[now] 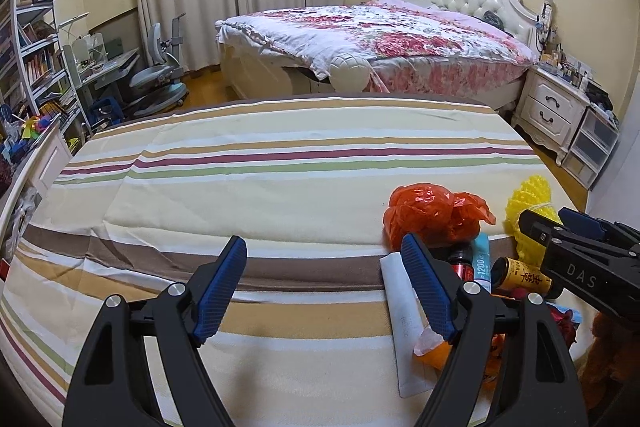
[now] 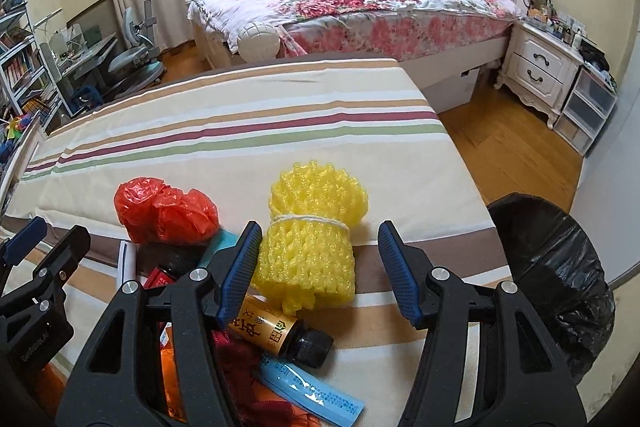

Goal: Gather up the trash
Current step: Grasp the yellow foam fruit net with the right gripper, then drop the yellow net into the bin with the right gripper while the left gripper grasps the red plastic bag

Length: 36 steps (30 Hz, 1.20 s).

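A pile of trash lies on the striped cloth point(image 1: 240, 187): a crumpled red plastic bag point(image 2: 164, 211), a yellow foam net point(image 2: 312, 251) tied with string, a brown bottle point(image 2: 280, 331) with a gold label, a blue tube point(image 2: 312, 391) and a white paper point(image 1: 400, 307). My right gripper point(image 2: 320, 233) is open and straddles the yellow net; its left pad is close to the net and its right pad stands apart. My left gripper point(image 1: 324, 251) is open over bare cloth, left of the pile, its right finger in front of the white paper. The red bag point(image 1: 432, 215) sits just beyond.
A bin lined with a black bag point(image 2: 560, 267) stands off the table's right edge. Beyond the table are a bed point(image 1: 380, 39), a white nightstand point(image 1: 552, 107), a desk with a chair point(image 1: 156, 75) and bookshelves point(image 1: 36, 47). Wooden floor point(image 2: 500, 147) shows at the right.
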Tool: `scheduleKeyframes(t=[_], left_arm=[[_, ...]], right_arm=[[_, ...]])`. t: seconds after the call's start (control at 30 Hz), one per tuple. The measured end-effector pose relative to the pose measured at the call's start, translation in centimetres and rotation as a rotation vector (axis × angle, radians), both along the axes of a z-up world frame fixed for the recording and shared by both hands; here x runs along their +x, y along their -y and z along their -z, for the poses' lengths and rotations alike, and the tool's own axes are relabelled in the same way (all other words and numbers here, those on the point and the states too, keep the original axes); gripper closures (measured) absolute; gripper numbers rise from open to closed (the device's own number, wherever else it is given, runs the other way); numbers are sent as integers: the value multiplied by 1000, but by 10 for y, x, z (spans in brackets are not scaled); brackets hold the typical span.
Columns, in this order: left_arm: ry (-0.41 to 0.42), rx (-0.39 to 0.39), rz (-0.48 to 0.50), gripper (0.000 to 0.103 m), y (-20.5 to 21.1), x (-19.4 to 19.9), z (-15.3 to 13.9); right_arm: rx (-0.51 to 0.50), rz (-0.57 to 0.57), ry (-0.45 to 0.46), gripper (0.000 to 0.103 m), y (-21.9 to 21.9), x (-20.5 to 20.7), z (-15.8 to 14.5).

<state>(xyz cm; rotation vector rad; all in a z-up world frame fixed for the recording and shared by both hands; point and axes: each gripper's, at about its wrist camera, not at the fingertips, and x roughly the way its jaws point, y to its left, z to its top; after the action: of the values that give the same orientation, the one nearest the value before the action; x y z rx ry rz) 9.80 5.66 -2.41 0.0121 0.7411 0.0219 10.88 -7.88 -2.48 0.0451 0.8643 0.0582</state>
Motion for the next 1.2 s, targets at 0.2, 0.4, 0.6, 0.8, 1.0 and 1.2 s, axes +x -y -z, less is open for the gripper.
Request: scheduleKeyframes(t=[0.2, 0.4, 0.6, 0.8, 1.0, 1.2], left_arm=[[-2, -6, 32, 25, 10, 5, 0], [-17, 0, 80, 24, 24, 14, 2], [-35, -24, 114, 26, 29, 26, 7], [-63, -30, 175, 63, 33, 30, 13], [-51, -34, 202, 75, 33, 25, 10], [17, -25, 182, 75, 32, 12, -10]], right_arm=[[-8, 1, 18, 62, 1, -4, -4], [2, 49, 47, 62, 23, -7, -12], [17, 75, 48, 62, 40, -6, -9], [24, 79, 42, 62, 44, -6, -5], [25, 80, 46, 62, 48, -8, -4], [29, 92, 60, 62, 56, -18, -6]])
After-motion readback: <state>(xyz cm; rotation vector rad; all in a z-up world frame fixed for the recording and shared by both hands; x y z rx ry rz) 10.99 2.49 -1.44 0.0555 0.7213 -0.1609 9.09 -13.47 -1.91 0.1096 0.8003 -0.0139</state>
